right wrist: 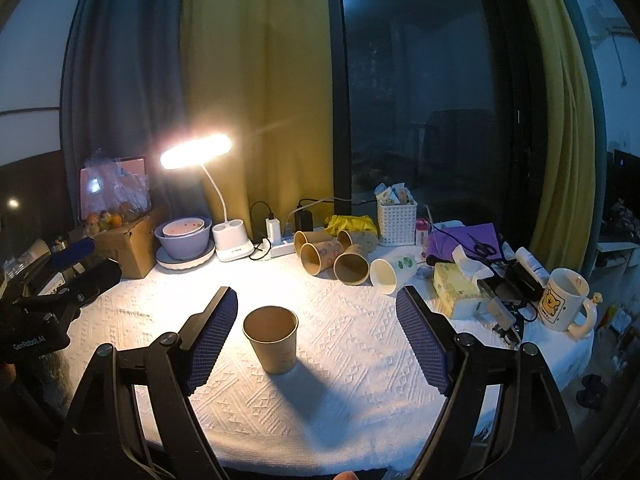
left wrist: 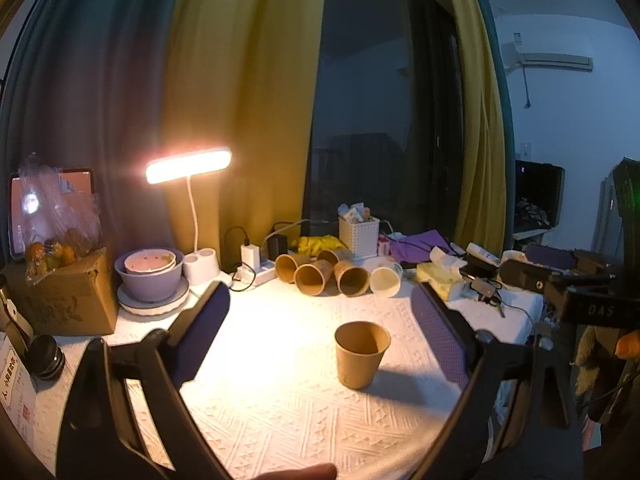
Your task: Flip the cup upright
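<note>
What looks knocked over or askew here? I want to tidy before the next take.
Five cups lie on their sides at the back: four brown cups and a white cup, mouths toward the camera. The front cup stands upright. No spills show.

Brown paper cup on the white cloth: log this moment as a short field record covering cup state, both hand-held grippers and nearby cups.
cup: brown paper cup upright, mouth up, alone on the white tablecloth
left hand-held gripper: open, holding nothing
right hand-held gripper: open, not touching the cup
other cups: brown cups and a white cup lying on their sides at the back
task state: cup appears already upright
</note>
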Demonstrator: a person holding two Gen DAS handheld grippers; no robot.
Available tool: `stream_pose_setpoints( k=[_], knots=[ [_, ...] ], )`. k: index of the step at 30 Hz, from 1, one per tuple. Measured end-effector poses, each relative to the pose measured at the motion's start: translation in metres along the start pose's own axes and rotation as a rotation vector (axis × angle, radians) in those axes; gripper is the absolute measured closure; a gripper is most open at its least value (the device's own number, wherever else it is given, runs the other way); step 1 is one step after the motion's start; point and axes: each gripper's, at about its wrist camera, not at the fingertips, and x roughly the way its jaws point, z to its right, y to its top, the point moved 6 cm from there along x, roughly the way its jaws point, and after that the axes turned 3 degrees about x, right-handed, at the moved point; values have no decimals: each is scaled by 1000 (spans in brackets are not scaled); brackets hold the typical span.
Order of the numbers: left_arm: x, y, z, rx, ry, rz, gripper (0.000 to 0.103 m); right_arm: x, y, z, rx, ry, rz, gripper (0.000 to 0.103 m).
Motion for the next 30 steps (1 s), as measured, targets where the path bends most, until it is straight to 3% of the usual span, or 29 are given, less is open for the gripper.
stream_pose_setpoints(
  k=[30],
  knots=[
    [10,-11,4,0,2,-16,10,9,-9,2,-1,4,-24,19]
  ],
)
